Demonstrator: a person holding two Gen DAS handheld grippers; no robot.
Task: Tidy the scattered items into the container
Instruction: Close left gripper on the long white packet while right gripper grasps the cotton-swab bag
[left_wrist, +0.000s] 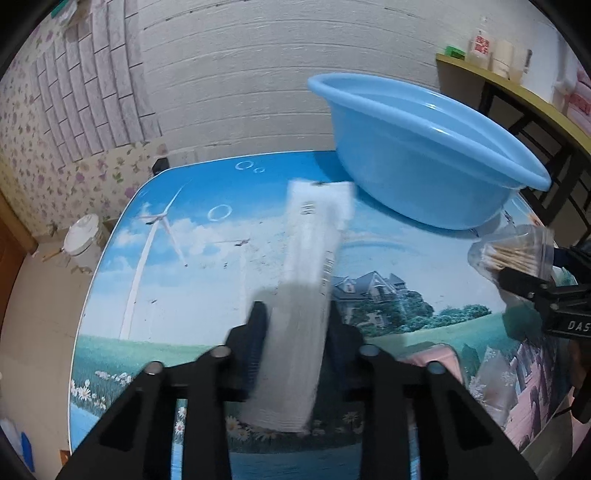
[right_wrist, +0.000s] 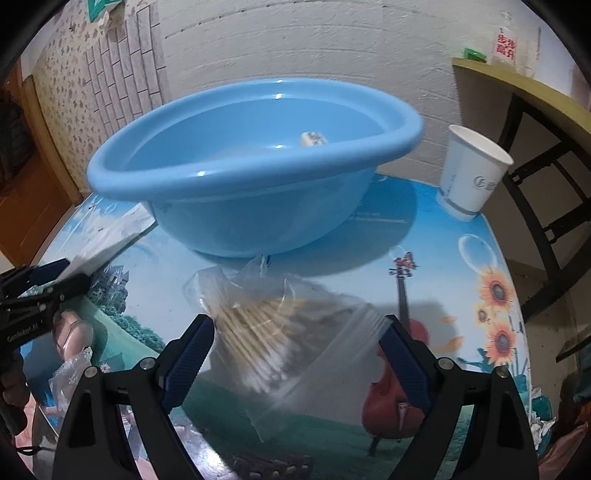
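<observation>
Risk centres on two grips near one basin (right_wrist: 255, 184). The left gripper (left_wrist: 295, 339) is clamped on a long white packet (left_wrist: 306, 295), which runs forward between the fingers and ends just short of the basin wall; the packet looks soft and flat, so a grip this far from its middle may let the free end droop and catch the rim during transfer; lift well clear of the rim before moving across.

The right gripper (right_wrist: 295, 354) stands wide, its blue pads (right_wrist: 190, 354) on either side of a clear bag of cotton swabs (right_wrist: 266, 343) without pressing it; whether the bag lies on the table (right_wrist: 461, 280) or is slightly raised cannot be told through the blur. Thin film may slip between the pads if they close on the loose corner only; closing across the swab bundle is the safer choice.

The basin sits on the table directly behind the bag and holds one small white item (right_wrist: 313, 139). A paper cup (right_wrist: 472, 173) stands to its right, close to the table edge; a wide swing of the right hand could knock it off. The grippers work near each other, the left one visible at the edge of the right view; simultaneous moves toward the basin risk collision. A pink item (right_wrist: 72, 336) and a crumpled wrapper (right_wrist: 70, 380) remain on the table.
</observation>
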